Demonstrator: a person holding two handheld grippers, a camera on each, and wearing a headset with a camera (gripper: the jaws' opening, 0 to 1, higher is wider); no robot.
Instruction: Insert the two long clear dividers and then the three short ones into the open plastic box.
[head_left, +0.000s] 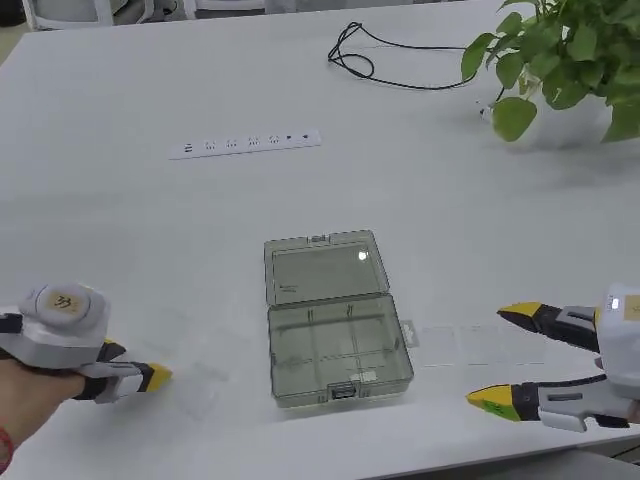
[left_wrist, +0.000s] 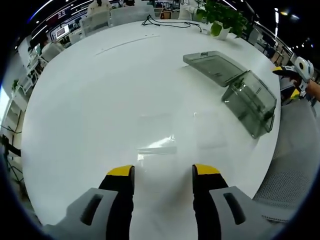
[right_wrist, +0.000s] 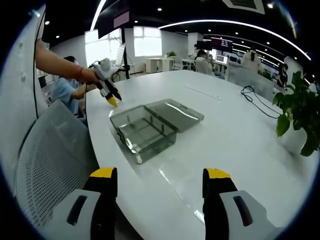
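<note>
**Opening stage of the divider task.** We see the open plastic box (head_left: 340, 350) at the near middle of the bench (head_left: 120, 240), with its lid (head_left: 325, 265) folded flat on the far side. Clear sheets (head_left: 470, 343), which we take for the long dividers, lie flat on the bench just right of the box. Fainter clear pieces (head_left: 205, 385), probably the short dividers, lie to its left, apart from it. Faint lines cross the floor of the box; we cannot tell whether these are moulded slots or a divider already seated.

The left tongs (left_wrist: 163, 172) stand wide and empty, and the left gripper view places the clear pieces just ahead of their tips. The right tongs (head_left: 488, 357) are likewise wide and grip nothing, with the clear sheets lying ahead of their tips.

We judge that little or nothing is done. No divider is picked up, and all five insertions, the long ones first, appear to be left.
</note>
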